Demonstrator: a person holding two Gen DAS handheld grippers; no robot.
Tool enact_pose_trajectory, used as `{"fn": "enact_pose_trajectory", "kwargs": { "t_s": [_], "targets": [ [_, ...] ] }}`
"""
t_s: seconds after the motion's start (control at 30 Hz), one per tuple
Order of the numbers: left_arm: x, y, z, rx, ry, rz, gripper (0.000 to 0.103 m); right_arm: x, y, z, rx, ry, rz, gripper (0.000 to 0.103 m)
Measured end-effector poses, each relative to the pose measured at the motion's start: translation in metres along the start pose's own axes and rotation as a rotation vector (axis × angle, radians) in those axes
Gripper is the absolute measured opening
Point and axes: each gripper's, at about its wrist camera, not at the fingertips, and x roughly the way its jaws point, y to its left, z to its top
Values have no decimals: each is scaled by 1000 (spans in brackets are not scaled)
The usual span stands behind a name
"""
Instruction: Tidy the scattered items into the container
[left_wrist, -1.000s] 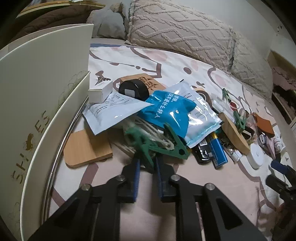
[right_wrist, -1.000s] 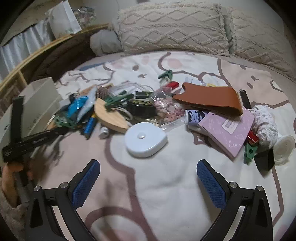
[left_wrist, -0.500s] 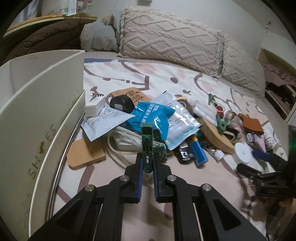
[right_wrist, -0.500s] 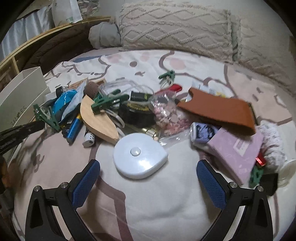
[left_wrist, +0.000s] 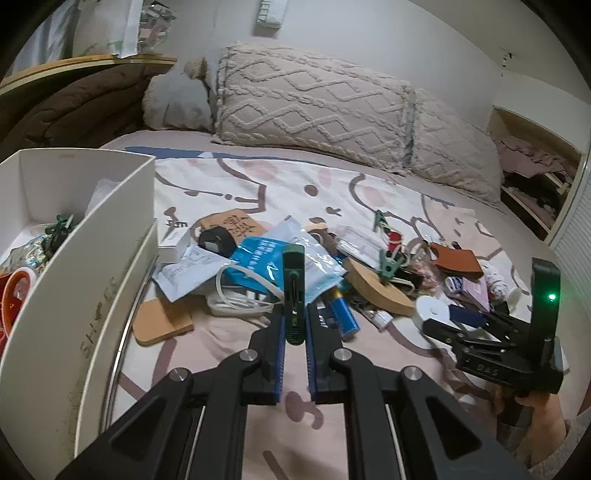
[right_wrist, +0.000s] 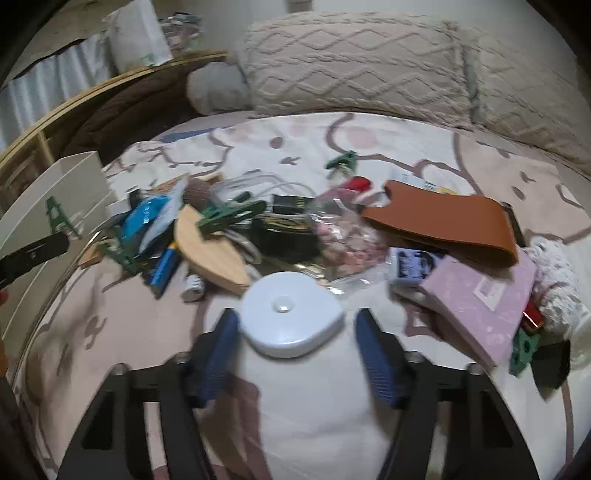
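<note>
ahead of both grippers spreads the bed (left_wrist: 369, 192), its patterned sheet strewn with clutter, and two knitted pillows (left_wrist: 310, 96) lie along its far edge. left of the left gripper (left_wrist: 294, 332) stands the white box (left_wrist: 85, 280), open on top, with a red-rimmed cup (left_wrist: 18, 284) and a green clip already inside. just beyond that gripper's tips sits the heap: a blue pouch (left_wrist: 258, 254), a white cable (left_wrist: 240, 295), paper sachets, a blue battery (left_wrist: 343, 310) and a wooden paddle (left_wrist: 376, 284) to the right. the left gripper is closed on a green peg (left_wrist: 293, 288), which stands upright between its blue pads, lifted above the sheet. over on its right, the right gripper (right_wrist: 295, 328) is spread wide, a finger on either side of the white puck (right_wrist: 291, 314) without touching it; the view there is blurred. past the puck lie a brown leather sleeve (right_wrist: 443, 225), a pink notebook (right_wrist: 480, 295) to the right, and another green peg (right_wrist: 229, 218) resting on the paddle.
</note>
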Motion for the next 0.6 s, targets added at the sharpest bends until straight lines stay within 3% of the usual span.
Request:
{"fn": "enact_pose_trajectory", "kwargs": {
  "t_s": [0.23,0.6],
  "targets": [
    [22,-28,-18,100,109,22,10,1,3,-1,-17,8,-15,60],
    [19,-49,-42,184,153,-17,10,-23,6,-20,7,7,36,60]
  ]
}}
